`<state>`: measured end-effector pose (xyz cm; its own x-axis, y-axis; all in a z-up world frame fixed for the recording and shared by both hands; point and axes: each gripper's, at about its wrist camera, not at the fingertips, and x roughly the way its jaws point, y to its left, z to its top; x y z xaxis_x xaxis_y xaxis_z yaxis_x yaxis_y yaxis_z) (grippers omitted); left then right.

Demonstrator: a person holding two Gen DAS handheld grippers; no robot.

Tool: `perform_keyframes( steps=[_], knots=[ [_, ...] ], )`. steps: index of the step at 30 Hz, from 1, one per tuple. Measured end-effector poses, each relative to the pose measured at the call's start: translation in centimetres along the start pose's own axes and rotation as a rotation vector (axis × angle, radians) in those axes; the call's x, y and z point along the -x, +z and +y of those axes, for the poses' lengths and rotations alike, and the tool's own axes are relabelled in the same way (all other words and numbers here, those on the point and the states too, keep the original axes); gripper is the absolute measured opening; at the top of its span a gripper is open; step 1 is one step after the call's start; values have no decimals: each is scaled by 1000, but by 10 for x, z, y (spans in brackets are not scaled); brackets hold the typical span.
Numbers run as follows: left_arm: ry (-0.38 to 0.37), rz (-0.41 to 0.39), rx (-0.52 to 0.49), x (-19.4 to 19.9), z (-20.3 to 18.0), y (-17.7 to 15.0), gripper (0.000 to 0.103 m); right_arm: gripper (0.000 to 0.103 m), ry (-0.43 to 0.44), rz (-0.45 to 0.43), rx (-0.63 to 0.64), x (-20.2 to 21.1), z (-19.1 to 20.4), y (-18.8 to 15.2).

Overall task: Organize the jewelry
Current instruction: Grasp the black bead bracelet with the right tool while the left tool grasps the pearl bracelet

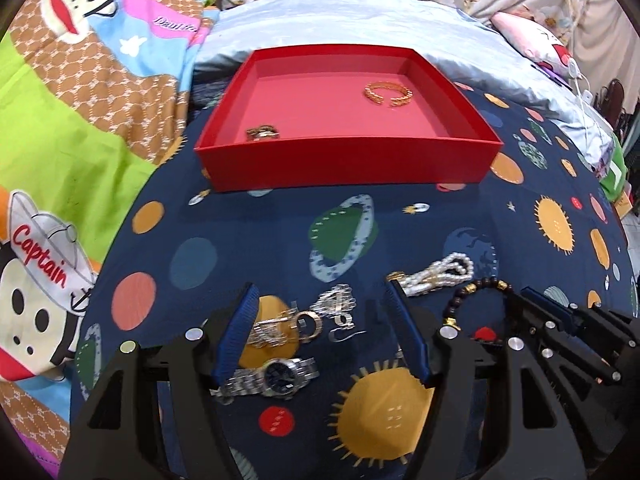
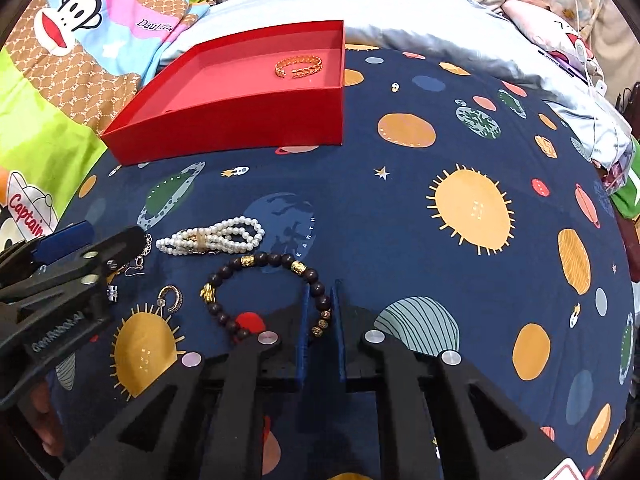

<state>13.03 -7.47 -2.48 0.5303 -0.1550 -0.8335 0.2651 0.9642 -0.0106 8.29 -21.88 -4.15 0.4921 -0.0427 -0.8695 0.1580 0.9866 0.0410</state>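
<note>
R gripper [image 2: 322,300] pinched on dark bead bracelet [image 2: 256,260], L gripper [image 1: 320,304] open over silver pieces [image 1: 336,304]; next: lift bracelet w/o snagging, carry to red box [image 2: 240,120].

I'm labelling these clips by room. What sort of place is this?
Most likely a bedroom, worked on a bed: the space-print sheet serves as the surface, with a cartoon monkey quilt and a pillow beside it.

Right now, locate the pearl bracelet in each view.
Left wrist: pearl bracelet lower right, just beyond the left gripper's right finger.
Right wrist: pearl bracelet left of centre, above the bead bracelet.
Shared landmark: red box beyond it.
</note>
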Motion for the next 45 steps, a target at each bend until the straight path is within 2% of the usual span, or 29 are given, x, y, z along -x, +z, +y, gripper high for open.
perform_keyframes(
  steps=[9,12,18,24,26,28,36,45],
  knots=[
    [-46,17,-59,-16,-27,2,60,7,-9,-3,-53,6,-18,4],
    [-71,25,-68,-20,-33,4,52,7,-7,-2,-58,6,-19,5],
    [-115,32,-98,-18,-43,3,25,7,1,-1,-66,5,-19,6],
    [-111,32,-106,-14,-46,0,21,7,5,-2,-72,5,-20,8],
    [-106,22,-108,-11,-45,1,8,7,9,-3,-74,5,-20,8],
    [-98,11,-103,-7,-44,2,4,7,14,-4,-75,6,-19,9],
    [-64,-43,-69,16,-26,11,3,7,39,-40,-53,17,-9,19],
    [7,-61,25,26,18,18,3,7,58,-56,-18,17,2,30]
  ],
)
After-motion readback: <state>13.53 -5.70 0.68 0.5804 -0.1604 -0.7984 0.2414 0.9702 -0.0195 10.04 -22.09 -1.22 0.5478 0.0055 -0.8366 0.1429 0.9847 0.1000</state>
